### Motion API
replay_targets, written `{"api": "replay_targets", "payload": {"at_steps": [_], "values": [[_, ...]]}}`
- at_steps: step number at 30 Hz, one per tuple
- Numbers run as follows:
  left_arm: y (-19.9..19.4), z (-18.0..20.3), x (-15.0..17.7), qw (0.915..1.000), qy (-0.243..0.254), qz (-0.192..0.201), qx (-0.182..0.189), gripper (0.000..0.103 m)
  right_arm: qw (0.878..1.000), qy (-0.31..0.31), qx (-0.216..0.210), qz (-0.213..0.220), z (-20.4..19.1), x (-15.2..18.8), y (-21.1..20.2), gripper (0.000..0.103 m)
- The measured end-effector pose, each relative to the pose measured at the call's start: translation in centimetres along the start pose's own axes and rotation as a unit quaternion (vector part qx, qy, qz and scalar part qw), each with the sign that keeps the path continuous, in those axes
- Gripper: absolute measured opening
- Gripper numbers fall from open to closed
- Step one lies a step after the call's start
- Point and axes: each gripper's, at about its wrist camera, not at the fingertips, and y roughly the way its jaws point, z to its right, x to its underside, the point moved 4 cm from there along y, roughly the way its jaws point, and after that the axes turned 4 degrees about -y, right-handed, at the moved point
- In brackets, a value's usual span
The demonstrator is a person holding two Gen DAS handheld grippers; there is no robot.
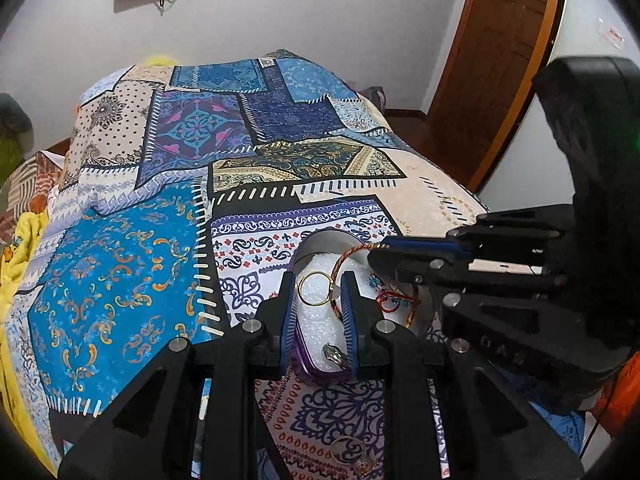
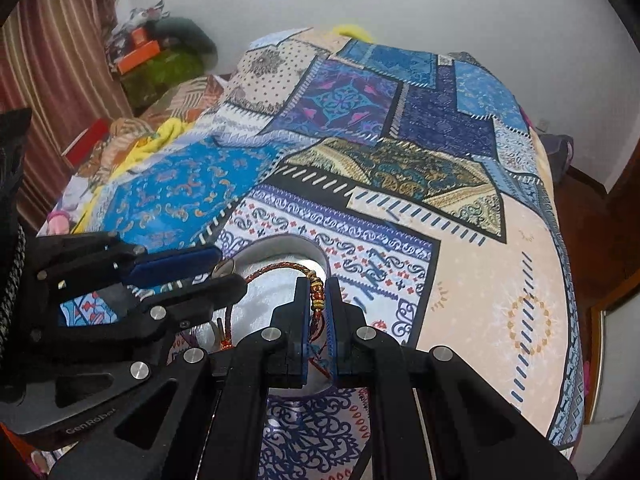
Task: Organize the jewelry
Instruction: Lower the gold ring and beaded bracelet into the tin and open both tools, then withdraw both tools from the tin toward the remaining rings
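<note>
While our right gripper (image 2: 318, 300) pinches the braided bracelet (image 2: 280, 268) over the box (image 2: 280, 246), our left gripper (image 1: 318, 300) straddles a gold ring (image 1: 314, 290), fingers spread.

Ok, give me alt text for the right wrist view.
The right gripper is shut on a braided red bracelet over an oval jewelry box on a patchwork bedspread. The left gripper reaches in from the left.

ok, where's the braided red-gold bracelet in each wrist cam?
Left wrist: braided bracelet right of centre, arcing over the white foam, one end at the right gripper.
Right wrist: bracelet low centre, beaded part pinched in the right gripper.
Shared landmark: oval jewelry box.
</note>
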Motion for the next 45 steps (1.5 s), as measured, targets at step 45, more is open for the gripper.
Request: {"api": "replay_targets", "payload": {"at_steps": [45], "values": [[-8.8, -0.8, 8.9, 0.9980, -0.040, -0.023, -0.043, 0.045, 0.998, 0.039, 0.057, 0.009, -2.3, 7.1, -7.9, 0.039]]}}
